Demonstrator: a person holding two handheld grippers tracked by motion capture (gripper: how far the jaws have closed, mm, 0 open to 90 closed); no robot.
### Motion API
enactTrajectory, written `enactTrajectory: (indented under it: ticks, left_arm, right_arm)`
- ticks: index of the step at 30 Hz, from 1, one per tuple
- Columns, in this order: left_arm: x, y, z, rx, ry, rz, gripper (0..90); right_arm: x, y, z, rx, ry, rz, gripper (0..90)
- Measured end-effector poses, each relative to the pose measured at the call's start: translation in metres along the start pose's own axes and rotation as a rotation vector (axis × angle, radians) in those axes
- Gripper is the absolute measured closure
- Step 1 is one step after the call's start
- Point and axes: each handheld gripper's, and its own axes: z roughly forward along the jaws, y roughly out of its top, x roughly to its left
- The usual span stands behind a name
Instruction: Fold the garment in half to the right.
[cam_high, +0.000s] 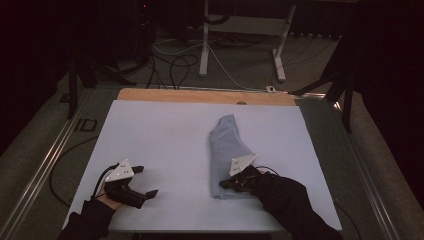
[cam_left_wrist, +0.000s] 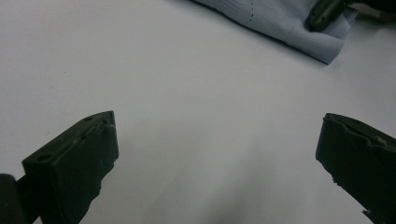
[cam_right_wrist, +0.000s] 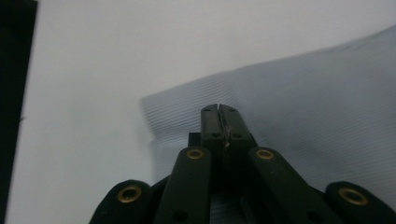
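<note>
Overhead, a folded pale blue cloth (cam_high: 227, 155) lies on the white table sheet (cam_high: 165, 140), right of the sheet's middle, running from near the far edge towards the person. The right gripper (cam_high: 226, 183) sits at the cloth's near end, low on the fabric, while the left gripper (cam_high: 148, 181) rests well to the left of the cloth on bare sheet, its jaws standing wide apart with nothing between them. Along the left gripper's own view, the two black jaws frame empty white sheet (cam_left_wrist: 201, 116); the cloth (cam_left_wrist: 289, 23) shows at the top, and the other gripper's tip (cam_left_wrist: 322, 16) presses near its ribbed hem corner. From the right gripper view, that gripper (cam_right_wrist: 218, 112) has its jaws brought fully together over the ribbed cloth (cam_right_wrist: 303, 107), close to a corner; whether any fabric is pinched between them I cannot tell, since only a thin seam shows at the tips. The cloth looks light, soft and limp, likely to sag and slide on the smooth sheet, so I would take it by the thicker hem at a near corner, pinching through all layers so the fold holds together.
</note>
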Motion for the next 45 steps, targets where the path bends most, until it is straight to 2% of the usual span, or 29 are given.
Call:
enactTrajectory:
  ticks: [4,11,14,18,26,28,37,39,42,45]
  left_arm:
    - [0.0,0.0,0.0,0.001,-0.003,-0.002,0.4]
    - [0.0,0.0,0.0,-0.002,-0.003,0.001,0.4]
    - [0.0,0.0,0.0,-0.001,-0.002,0.001,0.4]
    - [0.0,0.0,0.0,-0.001,-0.004,-0.002,0.4]
    - [0.0,0.0,0.0,0.0,-0.006,-0.002,0.4]
    - [0.0,0.0,0.0,0.0,-0.004,-0.005,0.4]
    - [0.0,0.001,-0.001,0.001,-0.003,0.004,0.4]
    - [0.0,0.0,-0.001,0.0,-0.001,-0.001,0.4]
    - [0.0,0.0,-0.001,0.001,-0.005,0.001,0.4]
    - [0.001,0.0,-0.002,-0.004,-0.005,-0.002,0.4]
  right_arm:
    - [0.005,-0.005,0.0,-0.019,0.022,0.02,90.0]
    - [0.012,-0.008,0.003,-0.023,0.051,0.006,90.0]
    - [0.012,-0.008,0.002,-0.026,0.059,0.009,90.0]
    - [0.014,-0.008,0.003,-0.02,0.056,-0.031,90.0]
    - [0.016,-0.009,0.004,-0.019,0.073,-0.046,90.0]
    - [0.016,-0.009,0.003,-0.014,0.091,-0.05,90.0]
    - [0.015,-0.004,0.002,-0.013,0.09,-0.021,90.0]
    - [0.015,0.0,-0.002,-0.028,0.096,-0.018,90.0]
    - [0.013,0.005,-0.008,-0.036,0.087,-0.016,90.0]
    - [0.008,0.008,-0.015,-0.056,0.057,-0.015,90.0]
